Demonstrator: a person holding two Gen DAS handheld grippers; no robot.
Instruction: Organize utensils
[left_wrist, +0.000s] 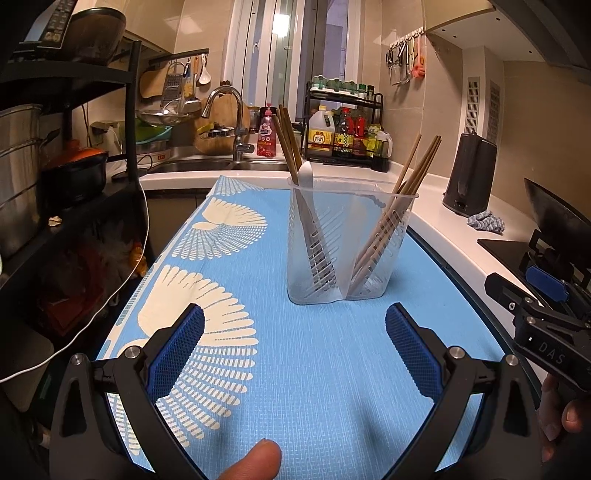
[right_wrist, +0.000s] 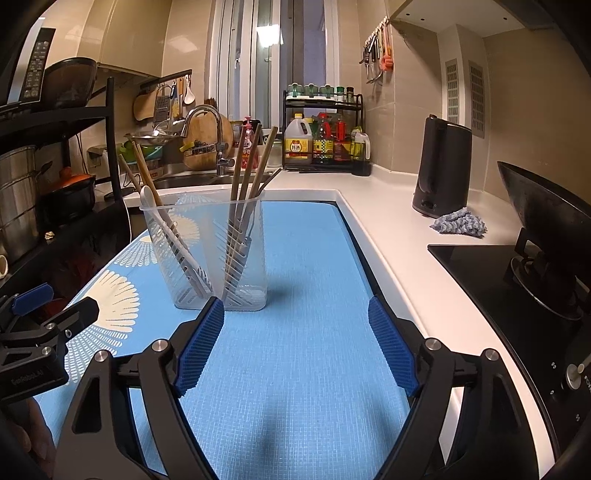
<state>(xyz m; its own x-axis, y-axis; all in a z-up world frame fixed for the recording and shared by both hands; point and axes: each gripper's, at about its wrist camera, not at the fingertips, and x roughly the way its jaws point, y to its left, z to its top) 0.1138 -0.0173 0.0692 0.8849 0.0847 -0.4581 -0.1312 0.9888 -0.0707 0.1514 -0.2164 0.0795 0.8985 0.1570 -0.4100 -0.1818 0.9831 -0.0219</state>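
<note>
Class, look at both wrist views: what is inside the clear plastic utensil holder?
The holder has two compartments. One holds wooden chopsticks and a white spoon; the other holds more chopsticks. Their lower ends blur behind the slotted walls, so no exact count.

Warm dim light, fisheye-warped edges

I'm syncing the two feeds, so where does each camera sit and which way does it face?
Left wrist: on the left gripper, low over the mat, facing the holder and sink; its open fingers, a thumb and the right gripper show.
Right wrist: on the right gripper, further right, facing the holder, kettle and stove; its open fingers and the left gripper show.
Shared: mat, holder, chopsticks, sink, kettle.
</note>
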